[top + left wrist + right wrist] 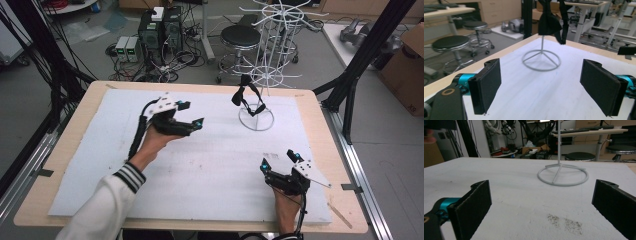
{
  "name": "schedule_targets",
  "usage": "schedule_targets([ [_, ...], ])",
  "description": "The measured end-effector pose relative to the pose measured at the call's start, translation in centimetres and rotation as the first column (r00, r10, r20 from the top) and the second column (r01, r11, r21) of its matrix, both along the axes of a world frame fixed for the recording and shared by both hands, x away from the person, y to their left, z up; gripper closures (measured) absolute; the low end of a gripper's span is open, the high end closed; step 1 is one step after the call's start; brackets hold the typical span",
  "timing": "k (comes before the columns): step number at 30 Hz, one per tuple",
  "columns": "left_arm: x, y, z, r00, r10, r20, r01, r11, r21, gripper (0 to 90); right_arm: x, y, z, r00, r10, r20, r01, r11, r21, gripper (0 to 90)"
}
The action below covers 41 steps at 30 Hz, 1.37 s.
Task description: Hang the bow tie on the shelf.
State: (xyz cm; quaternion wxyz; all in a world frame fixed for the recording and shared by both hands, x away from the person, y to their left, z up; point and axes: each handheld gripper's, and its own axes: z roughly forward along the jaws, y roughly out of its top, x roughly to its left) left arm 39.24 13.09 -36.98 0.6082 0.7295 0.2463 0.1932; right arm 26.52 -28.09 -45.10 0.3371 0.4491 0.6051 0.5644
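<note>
Nearest me, my right claw (280, 161) sits low over the near right part of the surface (65, 150), its jaws spread wide with nothing between them. In the right gripper view I see bare white mat (519, 195) between the pads, and a faint dark smudge (565, 222) on the mat just ahead. My right hand (287, 207) comes in from the bottom edge.

Further in and to the left, my left claw (192, 114) hovers above the mat, also wide and holding nothing. Its jaws point toward the stand. My left hand (152, 142) grips it from below, in a white sleeve (107, 200) with a dark striped cuff.

Beyond both claws, toward the far right of the mat, a white wire stand (256, 119) rests on its ring base. A black strap (245, 97) hangs from its pole, clear of the mat. In the left gripper view the strap (550, 22) dangles above the ring (541, 61), straight ahead between my jaws.

Past the far edge, on the floor, are a black stool (240, 37), computer boxes (160, 30) and tangled cables.
</note>
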Motion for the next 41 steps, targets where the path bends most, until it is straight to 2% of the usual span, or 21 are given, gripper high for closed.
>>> schedule_targets([
  [3,-2.0,3.8,-0.7,0.9981,0.059,0.018,-0.058,0.9972,-0.047,17.6,-0.1,0.1,0.0,1.0000,-0.002,-0.002,0.002,1.0000,-0.003,1.4],
  [7,-4.5,8.6,-2.1,0.9932,0.114,0.021,-0.113,0.9914,-0.066,17.6,-0.1,0.1,0.0,1.0000,-0.005,0.002,0.005,1.0000,-0.009,1.4],
  [9,-5.7,10.7,-2.9,0.9890,0.144,0.036,-0.141,0.9872,-0.075,17.6,-0.1,0.2,0.0,1.0000,-0.004,0.002,0.004,0.9999,-0.015,1.4],
  [12,-7.5,13.1,-4.1,0.9780,0.199,0.063,-0.193,0.9778,-0.082,17.6,-0.1,0.2,0.0,0.9999,-0.006,0.009,0.007,0.9996,-0.026,1.4],
  [15,-9.0,15.0,-5.4,0.9688,0.229,0.094,-0.225,0.9729,-0.053,17.6,-0.1,0.3,0.0,1.0000,-0.004,0.007,0.004,0.9996,-0.027,1.4],
  [18,-9.8,16.6,-6.8,0.9616,0.267,0.063,-0.263,0.9622,-0.071,17.6,-0.1,0.2,0.0,1.0000,-0.006,0.005,0.006,0.9997,-0.023,1.4],
  [21,-10.3,17.3,-8.0,0.9542,0.295,0.051,-0.290,0.9533,-0.084,17.6,-0.1,0.2,0.0,0.9999,-0.007,0.007,0.008,0.9997,-0.023,1.4],
  [23,-10.5,17.4,-8.1,0.9532,0.295,0.067,-0.288,0.9523,-0.103,17.6,-0.1,0.2,0.0,1.0000,-0.006,0.008,0.006,0.9997,-0.023,1.4],
  [24,-10.6,17.4,-8.1,0.9503,0.301,0.077,-0.293,0.9503,-0.106,17.6,-0.1,0.2,0.0,0.9999,-0.006,0.008,0.006,0.9997,-0.022,1.4],
  [28,-10.6,17.5,-8.2,0.9469,0.313,0.075,-0.304,0.9462,-0.111,17.7,-0.1,0.2,0.0,1.0000,-0.009,0.002,0.009,0.9999,-0.015,1.4],
  [32,-10.8,17.7,-8.4,0.9420,0.326,0.082,-0.312,0.9391,-0.144,17.3,-0.1,0.2,0.0,1.0000,-0.009,0.000,0.009,0.9999,-0.013,1.4],
  [36,-10.9,17.6,-8.4,0.9416,0.323,0.096,-0.309,0.9414,-0.135,17.4,-0.1,0.2,0.0,1.0000,-0.008,0.003,0.008,0.9998,-0.016,1.4],
  [41,-11.0,17.6,-8.4,0.9405,0.324,0.101,-0.310,0.9408,-0.138,17.1,-0.1,0.2,0.0,0.9999,-0.008,0.009,0.008,0.9998,-0.019,1.4],
])
